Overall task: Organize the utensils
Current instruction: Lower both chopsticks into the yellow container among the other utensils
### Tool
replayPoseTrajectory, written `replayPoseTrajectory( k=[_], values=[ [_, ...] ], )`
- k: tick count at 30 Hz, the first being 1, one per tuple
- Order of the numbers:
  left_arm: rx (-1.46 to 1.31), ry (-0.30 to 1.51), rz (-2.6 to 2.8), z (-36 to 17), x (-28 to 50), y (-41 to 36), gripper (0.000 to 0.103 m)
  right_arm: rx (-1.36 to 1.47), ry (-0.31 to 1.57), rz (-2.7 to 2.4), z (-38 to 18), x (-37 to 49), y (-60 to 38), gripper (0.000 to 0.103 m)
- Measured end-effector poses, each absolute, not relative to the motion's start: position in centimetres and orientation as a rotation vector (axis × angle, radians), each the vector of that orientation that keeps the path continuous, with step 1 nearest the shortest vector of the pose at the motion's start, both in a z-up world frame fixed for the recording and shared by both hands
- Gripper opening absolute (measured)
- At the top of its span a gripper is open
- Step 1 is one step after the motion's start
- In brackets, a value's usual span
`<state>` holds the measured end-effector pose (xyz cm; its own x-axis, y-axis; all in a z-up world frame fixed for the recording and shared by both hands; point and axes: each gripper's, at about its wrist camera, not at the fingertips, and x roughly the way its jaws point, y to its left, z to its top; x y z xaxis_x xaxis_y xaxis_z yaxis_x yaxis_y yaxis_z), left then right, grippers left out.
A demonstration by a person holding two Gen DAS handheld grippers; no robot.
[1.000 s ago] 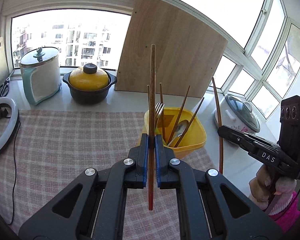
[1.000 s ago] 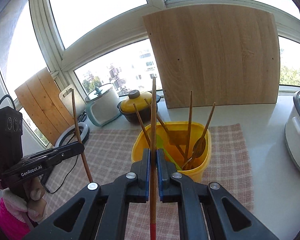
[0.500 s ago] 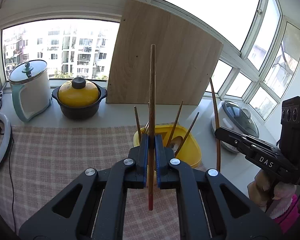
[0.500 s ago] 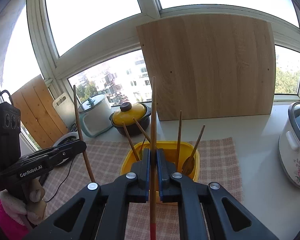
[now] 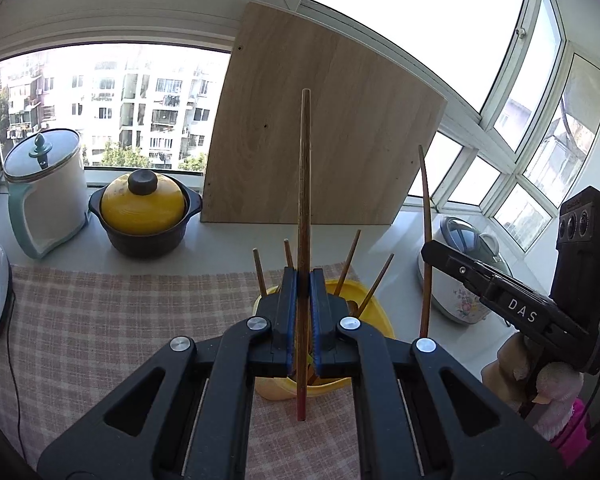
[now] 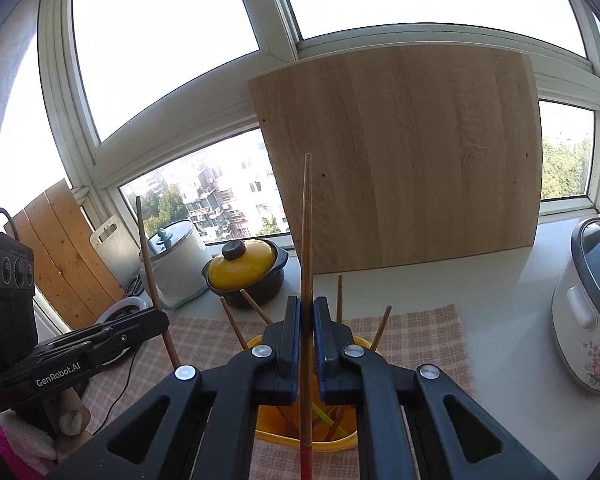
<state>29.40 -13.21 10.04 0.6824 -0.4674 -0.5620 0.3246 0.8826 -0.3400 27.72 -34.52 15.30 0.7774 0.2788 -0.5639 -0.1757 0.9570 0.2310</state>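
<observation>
One stiff, light chopstick (image 5: 304,208) is pinched near its lower end by the left gripper (image 5: 303,312). Another chopstick (image 6: 307,264) is clamped likewise by the right gripper (image 6: 307,340). A slippery lacquered shaft is judged likely, so a grip nearer the middle would be steadier.

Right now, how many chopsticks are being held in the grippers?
2. One chopstick stands upright, clamped in the left gripper; the other chopstick stands upright in the right gripper. More sticks sit in the yellow tub, partly hidden.
</observation>
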Motion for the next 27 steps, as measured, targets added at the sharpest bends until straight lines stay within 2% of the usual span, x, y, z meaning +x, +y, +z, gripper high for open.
replayPoseTrajectory(
  k=[27],
  values=[
    [-0.228, 0.68, -0.415, 10.0, 33.2, -14.8, 0.004, 0.159, 0.643, 0.166, 13.1, 32.4, -33.4, 0.004]
  ],
)
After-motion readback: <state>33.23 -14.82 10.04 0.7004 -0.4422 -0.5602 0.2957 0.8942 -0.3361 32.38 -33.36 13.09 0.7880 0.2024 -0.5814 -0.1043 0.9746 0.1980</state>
